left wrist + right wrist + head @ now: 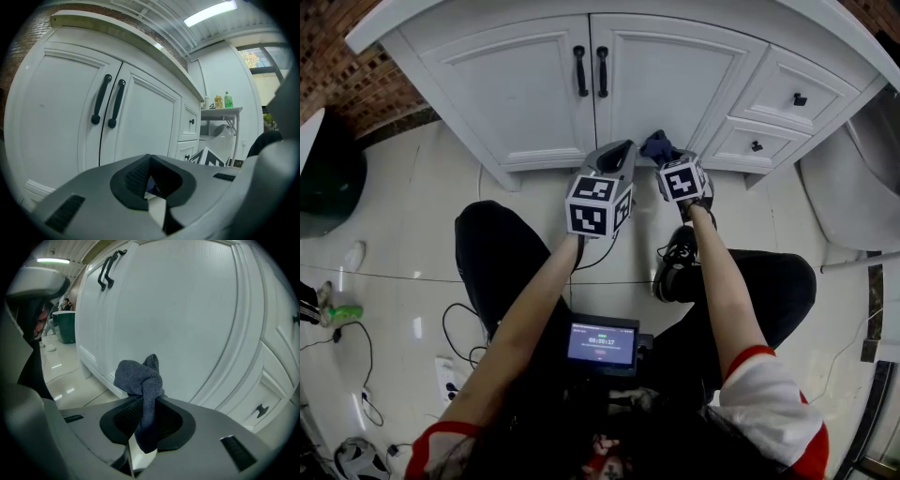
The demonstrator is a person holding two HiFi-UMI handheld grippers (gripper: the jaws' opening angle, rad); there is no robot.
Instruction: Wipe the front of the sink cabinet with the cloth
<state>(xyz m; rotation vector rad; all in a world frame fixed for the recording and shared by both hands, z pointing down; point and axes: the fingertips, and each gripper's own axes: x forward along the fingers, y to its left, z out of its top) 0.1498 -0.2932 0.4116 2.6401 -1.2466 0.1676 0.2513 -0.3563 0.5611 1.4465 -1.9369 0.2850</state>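
Clearly the cloth (138, 376) is bunched and clamped in the right gripper (143, 414) so a wad sticks out toward the cabinet door (187, 310); contact unclear. Right forearm reaches forward and low, near the door's bottom edge. Left gripper (151, 183) sits just beside, jaws closed on nothing, idle.

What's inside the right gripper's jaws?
A dark blue cloth, pinched in the right gripper and bunched above it, facing the cabinet door. The jaws cover its clamped middle; contact with the door is unclear.
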